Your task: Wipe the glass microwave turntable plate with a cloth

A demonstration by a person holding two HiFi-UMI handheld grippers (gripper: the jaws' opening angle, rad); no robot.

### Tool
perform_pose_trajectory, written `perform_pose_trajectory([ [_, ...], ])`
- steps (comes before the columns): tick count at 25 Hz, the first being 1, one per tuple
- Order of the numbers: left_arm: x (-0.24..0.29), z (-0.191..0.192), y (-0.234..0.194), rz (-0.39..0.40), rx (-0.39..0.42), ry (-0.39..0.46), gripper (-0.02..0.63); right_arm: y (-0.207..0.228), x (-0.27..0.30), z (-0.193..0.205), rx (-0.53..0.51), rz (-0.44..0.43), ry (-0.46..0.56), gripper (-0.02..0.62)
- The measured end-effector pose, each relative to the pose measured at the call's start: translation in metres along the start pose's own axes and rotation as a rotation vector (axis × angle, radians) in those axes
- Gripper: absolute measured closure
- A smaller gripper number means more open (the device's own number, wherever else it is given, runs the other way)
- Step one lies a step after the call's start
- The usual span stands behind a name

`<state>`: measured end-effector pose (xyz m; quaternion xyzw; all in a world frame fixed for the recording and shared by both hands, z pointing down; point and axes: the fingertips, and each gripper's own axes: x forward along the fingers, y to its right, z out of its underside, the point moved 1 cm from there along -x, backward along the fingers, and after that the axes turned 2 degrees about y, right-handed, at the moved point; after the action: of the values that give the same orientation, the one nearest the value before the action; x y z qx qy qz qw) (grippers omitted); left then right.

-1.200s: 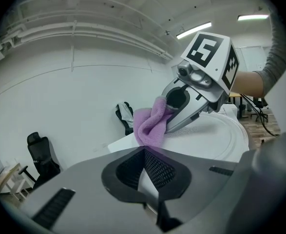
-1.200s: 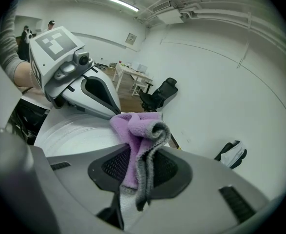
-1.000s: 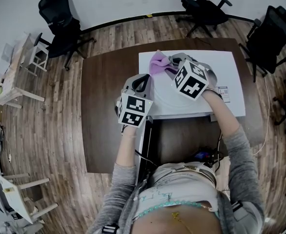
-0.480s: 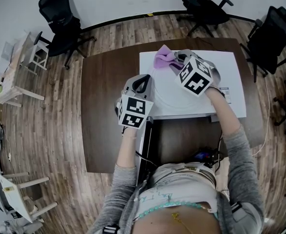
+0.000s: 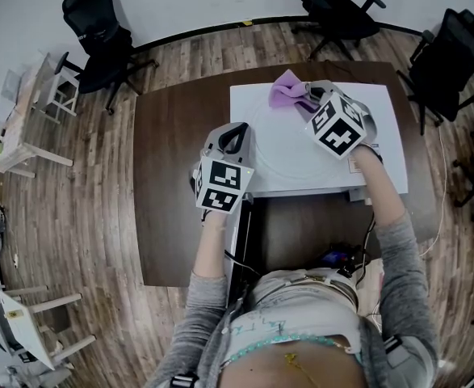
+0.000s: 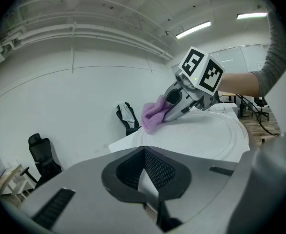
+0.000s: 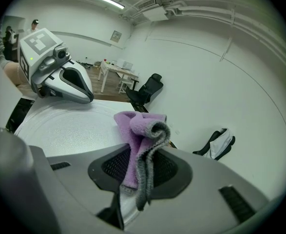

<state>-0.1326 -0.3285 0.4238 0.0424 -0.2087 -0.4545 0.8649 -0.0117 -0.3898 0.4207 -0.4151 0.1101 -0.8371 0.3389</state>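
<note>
The round glass turntable plate (image 5: 289,144) lies on a white board (image 5: 382,111) on the brown table. My left gripper (image 5: 238,133) stands at the plate's near-left rim, shut on the edge; the rim shows between its jaws in the left gripper view (image 6: 145,172). My right gripper (image 5: 308,95) is shut on a purple cloth (image 5: 285,87) and presses it against the plate's far rim. In the right gripper view the cloth (image 7: 140,140) bunches up out of the right gripper (image 7: 138,174), with the plate (image 7: 69,128) spread out beyond it.
The brown table (image 5: 172,176) reaches past the white board on the left and front. Black office chairs stand at the back left (image 5: 99,39), back (image 5: 337,6) and right (image 5: 450,55). A cable hangs below the table's near edge (image 5: 366,241).
My right gripper has slid the purple cloth to the right along the plate's far rim. The left gripper has stayed on the near-left edge.
</note>
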Motion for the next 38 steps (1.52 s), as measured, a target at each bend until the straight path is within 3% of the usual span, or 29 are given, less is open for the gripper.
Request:
perform_pose_trajectory([
  [13,-0.001,-0.002,-0.003,-0.011,0.015,-0.007,0.595,0.006,-0.027,0.028,0.026,0.023,-0.042,0.479],
  [38,0.001,0.001,-0.003,0.000,-0.013,-0.008,0.595,-0.022,-0.070,0.052,-0.002,0.012,-0.101,0.479],
])
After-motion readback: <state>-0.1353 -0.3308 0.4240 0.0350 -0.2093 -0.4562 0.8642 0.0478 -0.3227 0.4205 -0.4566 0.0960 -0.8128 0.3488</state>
